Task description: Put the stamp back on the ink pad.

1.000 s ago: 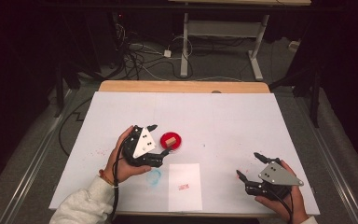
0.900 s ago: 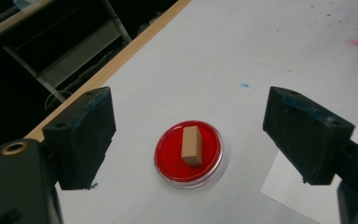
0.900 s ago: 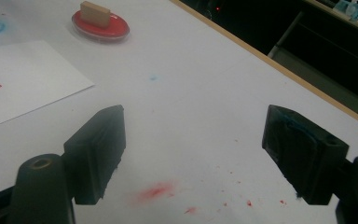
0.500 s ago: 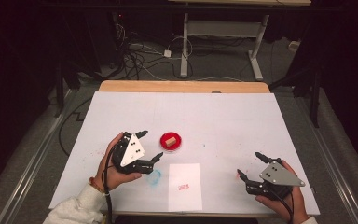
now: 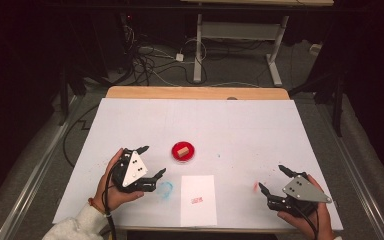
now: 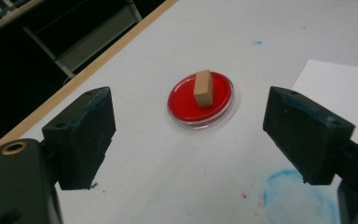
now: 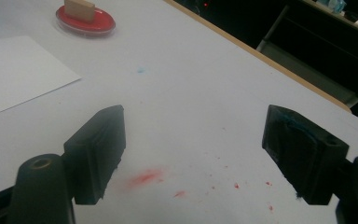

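Note:
A small wooden block [image 5: 181,150] [image 6: 203,87] stands in a round red ink dish [image 5: 186,156] [image 6: 184,105] near the table's middle. A white sheet of paper [image 5: 198,200] with a small red stamp mark lies in front of it. My left gripper [image 5: 151,162] [image 6: 189,135] is open to the left of the dish, its jaws pointing at the block with nothing between them. My right gripper [image 5: 274,179] [image 7: 193,156] is open at the front right, low over bare table, far from the dish [image 7: 86,21] and the block [image 7: 79,8].
A blue ring smear [image 5: 165,189] [image 6: 294,196] marks the white table [image 5: 240,125] between the left gripper and the paper. Red ink spots [image 7: 144,177] lie under the right gripper. The wooden far edge [image 5: 195,92] borders a drop to a floor with cables.
My left gripper has drawn back leftward and toward the person, away from the red dish. The right gripper has barely moved.

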